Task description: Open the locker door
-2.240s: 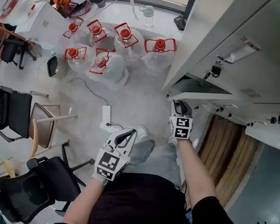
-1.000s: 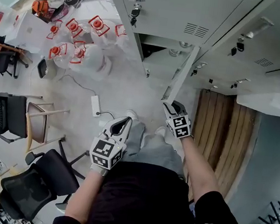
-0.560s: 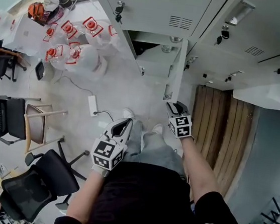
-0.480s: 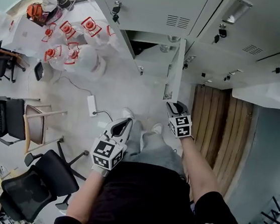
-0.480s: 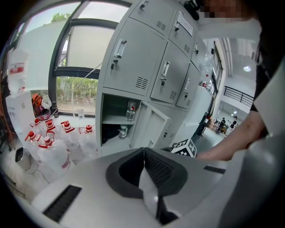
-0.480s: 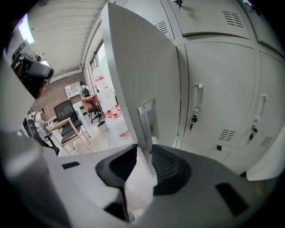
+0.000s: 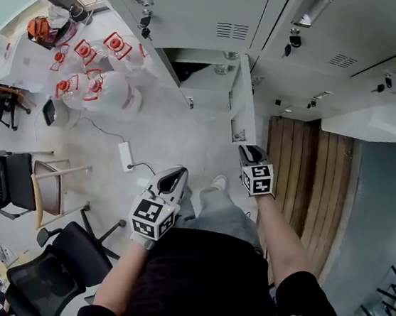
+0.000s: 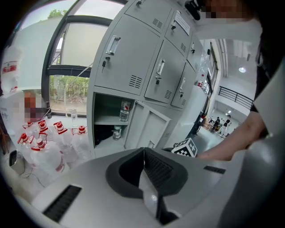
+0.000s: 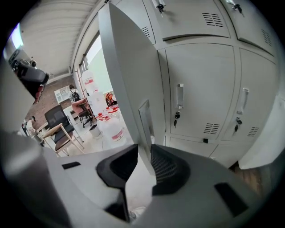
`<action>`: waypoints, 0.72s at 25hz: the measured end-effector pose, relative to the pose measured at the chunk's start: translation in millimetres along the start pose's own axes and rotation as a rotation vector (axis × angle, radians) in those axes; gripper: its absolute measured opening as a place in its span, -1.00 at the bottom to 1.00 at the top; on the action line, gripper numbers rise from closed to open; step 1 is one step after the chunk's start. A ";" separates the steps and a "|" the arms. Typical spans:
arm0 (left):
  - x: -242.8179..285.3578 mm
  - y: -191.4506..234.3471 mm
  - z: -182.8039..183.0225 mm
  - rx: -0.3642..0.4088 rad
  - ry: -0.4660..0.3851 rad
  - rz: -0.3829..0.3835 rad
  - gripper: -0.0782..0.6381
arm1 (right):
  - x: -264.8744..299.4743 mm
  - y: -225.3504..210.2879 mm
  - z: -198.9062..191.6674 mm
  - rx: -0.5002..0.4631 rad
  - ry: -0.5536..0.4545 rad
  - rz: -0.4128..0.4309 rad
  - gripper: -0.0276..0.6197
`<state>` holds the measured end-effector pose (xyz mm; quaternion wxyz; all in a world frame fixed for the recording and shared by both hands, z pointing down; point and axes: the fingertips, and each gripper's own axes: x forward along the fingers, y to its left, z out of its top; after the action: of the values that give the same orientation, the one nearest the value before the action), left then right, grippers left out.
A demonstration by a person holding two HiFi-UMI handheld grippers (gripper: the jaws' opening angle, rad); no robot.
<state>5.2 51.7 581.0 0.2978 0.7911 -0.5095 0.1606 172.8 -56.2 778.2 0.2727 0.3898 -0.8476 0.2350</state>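
Your right tool [image 9: 143, 149] has just been closing and clamps the locker door [image 9: 131, 75] edge; your left tool [image 8: 144, 150] is closed, empty.

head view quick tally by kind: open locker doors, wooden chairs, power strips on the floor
open locker door: 1
wooden chair: 1
power strip: 1
total: 3
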 end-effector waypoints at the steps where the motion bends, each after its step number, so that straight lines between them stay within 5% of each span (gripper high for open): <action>1: 1.9 0.8 2.0 0.007 0.001 -0.011 -0.72 | -2.7 -1.5 0.5 0.009 -0.002 -0.013 -0.58; 13: 10.9 7.4 45.0 0.041 -0.009 -0.158 -0.72 | -80.4 8.4 46.3 0.200 -0.064 -0.128 -0.68; 18: 1.4 -5.1 82.0 0.110 -0.052 -0.223 -0.72 | -132.5 38.9 94.6 0.130 -0.114 -0.074 -0.71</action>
<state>6.4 0.3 517.0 0.2565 0.8619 -0.4165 0.1337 188.3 -20.6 615.4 0.2067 0.4503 -0.8298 0.2567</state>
